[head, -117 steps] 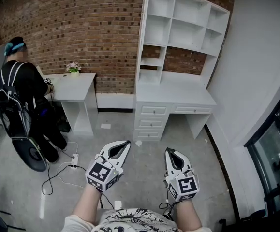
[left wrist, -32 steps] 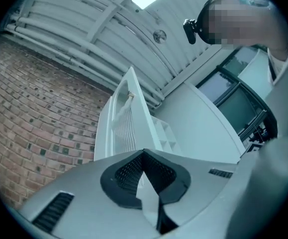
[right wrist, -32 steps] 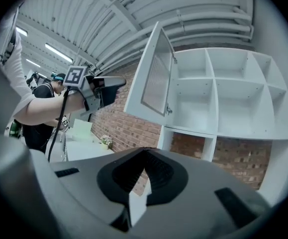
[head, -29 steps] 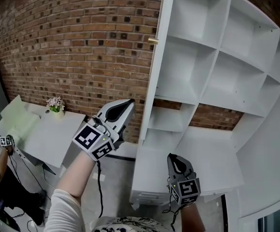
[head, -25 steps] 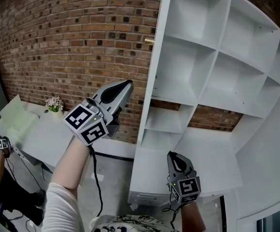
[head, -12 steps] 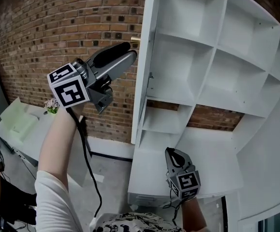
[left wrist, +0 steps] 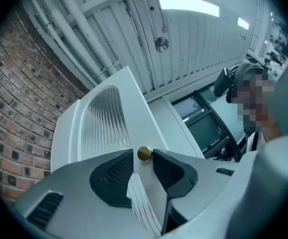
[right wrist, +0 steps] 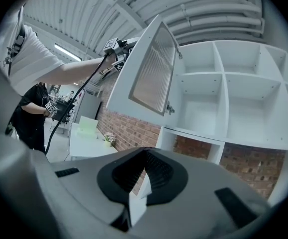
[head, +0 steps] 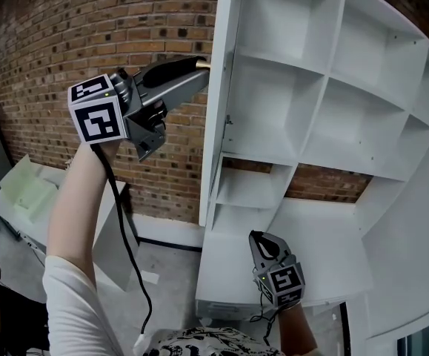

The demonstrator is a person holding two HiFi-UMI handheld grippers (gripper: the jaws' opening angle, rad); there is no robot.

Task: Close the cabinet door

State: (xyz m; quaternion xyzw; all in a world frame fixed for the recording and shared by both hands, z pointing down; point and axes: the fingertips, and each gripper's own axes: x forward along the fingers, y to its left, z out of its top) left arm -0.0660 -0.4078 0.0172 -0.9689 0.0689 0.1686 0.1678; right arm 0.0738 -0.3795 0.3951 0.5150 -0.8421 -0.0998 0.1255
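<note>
White wooden cabinet door [head: 215, 102] with a ribbed glass panel is swung out edge-on from the top-left bay of the white open shelf unit [head: 325, 73] in the head view, red brick wall [head: 66, 43] behind it. Left tongs [head: 202, 67] are up at its small brass knob [head: 199, 63]. Right tongs [head: 257, 237] sit low over the white desk surface [head: 325, 228].

Left gripper view: the jaws have just been closing. The knob sits between the tips with a sliver of gap showing.

Right gripper view: jaws together, holding nothing. The shelf bays show just white backs, with brick behind the lower ones.
</note>
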